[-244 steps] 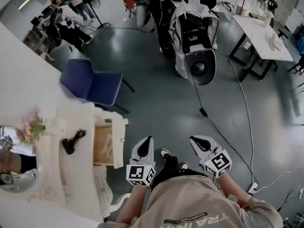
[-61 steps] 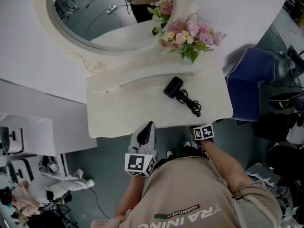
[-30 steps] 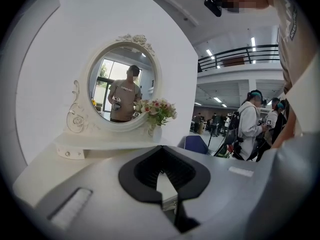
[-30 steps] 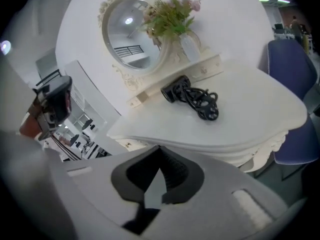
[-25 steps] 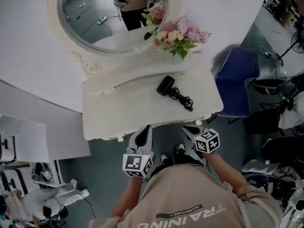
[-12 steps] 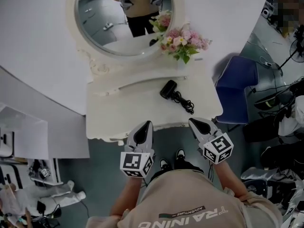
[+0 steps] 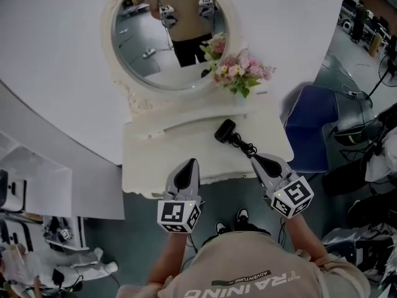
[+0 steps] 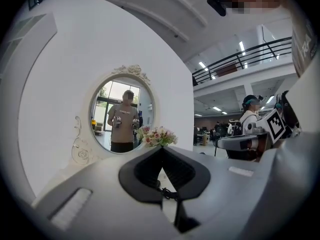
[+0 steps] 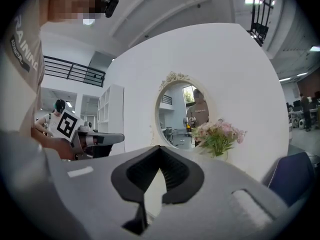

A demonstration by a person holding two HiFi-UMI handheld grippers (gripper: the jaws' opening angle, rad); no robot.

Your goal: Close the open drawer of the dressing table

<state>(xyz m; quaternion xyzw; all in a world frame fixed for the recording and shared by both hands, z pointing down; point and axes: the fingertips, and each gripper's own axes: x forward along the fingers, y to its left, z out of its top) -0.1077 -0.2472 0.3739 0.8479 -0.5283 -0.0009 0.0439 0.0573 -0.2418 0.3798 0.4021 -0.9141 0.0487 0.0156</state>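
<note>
The left gripper (image 7: 190, 164) and right gripper (image 7: 255, 160), fingers closed on nothing, hover just before the near edge of the cream desk (image 7: 161, 166), whose front runs unbroken with the drawer pushed in, a black hair dryer (image 7: 224, 131) lying mid-top, pink flowers (image 7: 243, 71) and an oval mirror (image 7: 149, 54) along the far edge.

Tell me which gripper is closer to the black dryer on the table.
The right gripper: its tip is next to the cord of the dryer, while the left gripper sits farther off, at the table edge.
</note>
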